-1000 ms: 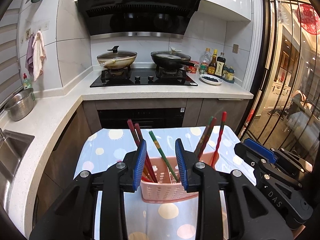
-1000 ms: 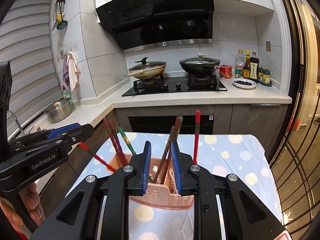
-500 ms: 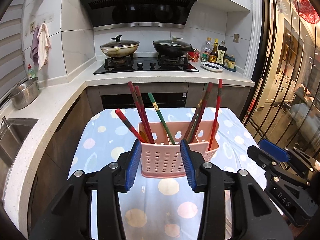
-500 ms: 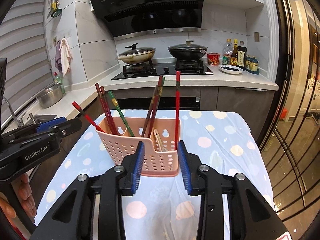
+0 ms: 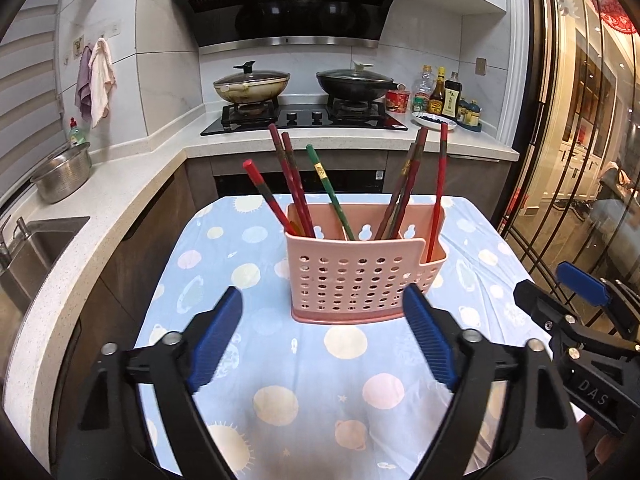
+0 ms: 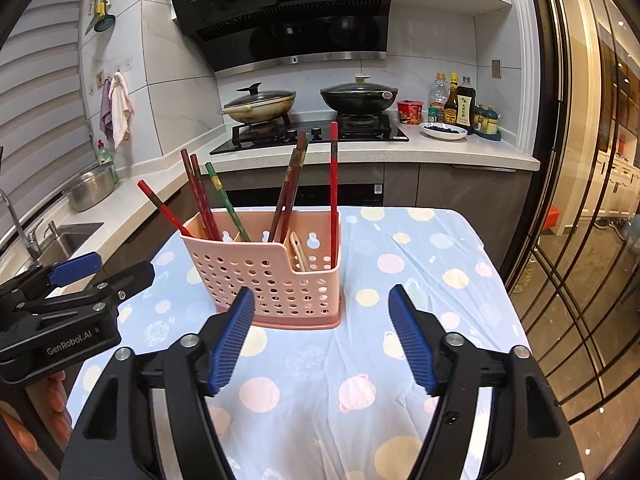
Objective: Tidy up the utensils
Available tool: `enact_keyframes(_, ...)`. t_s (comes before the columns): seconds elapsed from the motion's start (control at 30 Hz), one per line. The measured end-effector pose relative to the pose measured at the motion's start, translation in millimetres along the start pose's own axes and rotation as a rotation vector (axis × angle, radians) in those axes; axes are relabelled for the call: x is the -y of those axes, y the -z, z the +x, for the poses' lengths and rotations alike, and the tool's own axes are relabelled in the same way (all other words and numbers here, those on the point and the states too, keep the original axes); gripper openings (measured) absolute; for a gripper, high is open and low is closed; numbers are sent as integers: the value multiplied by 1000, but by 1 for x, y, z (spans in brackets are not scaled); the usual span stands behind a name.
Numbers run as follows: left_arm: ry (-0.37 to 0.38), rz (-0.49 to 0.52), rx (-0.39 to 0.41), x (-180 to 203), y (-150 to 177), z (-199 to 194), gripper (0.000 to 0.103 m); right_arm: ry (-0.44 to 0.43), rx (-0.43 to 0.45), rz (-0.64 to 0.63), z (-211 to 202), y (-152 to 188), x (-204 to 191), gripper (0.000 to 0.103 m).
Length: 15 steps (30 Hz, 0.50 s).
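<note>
the pink holder [image 5: 362, 276] stands upright on the tabletop [image 5: 320, 380] with chopsticks [image 5: 294, 188] leaning in its compartments, sorted it seems, while left gripper [image 5: 326, 336] and right gripper [image 6: 322, 336], fingers just opened wide and empty, hang near.

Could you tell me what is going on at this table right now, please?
A person holds a gripper in each hand over a table with a blue dotted cloth. A pink perforated utensil holder stands on it, with red and green chopsticks upright inside. The left gripper and right gripper have just been opening; both are open with nothing between their jaws, short of the holder.
</note>
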<state>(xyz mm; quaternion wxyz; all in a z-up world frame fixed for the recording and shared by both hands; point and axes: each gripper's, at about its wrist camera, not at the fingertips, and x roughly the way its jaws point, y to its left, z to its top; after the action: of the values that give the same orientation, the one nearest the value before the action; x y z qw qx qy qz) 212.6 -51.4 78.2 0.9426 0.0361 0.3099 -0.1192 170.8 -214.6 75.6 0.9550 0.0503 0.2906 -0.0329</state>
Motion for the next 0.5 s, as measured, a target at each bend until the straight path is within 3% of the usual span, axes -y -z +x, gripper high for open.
enact_keyframes(0.1, -11, 1, -3, 0, 4, 0, 87, 20, 0, -15, 0, 2, -2, 84)
enact_keyframes(0.2, -22, -5, -14, -2, 8, 1, 92, 38, 8, -21, -3, 5, -4, 86)
enact_keyframes(0.27, -25, -13, -22, -4, 9, 3, 93, 41, 14, -20, -4, 7, -4, 96)
enact_keyframes(0.5, -41, -11, -53, -1, 18, 7, 96, 64, 18, -5, -6, 14, 0, 96)
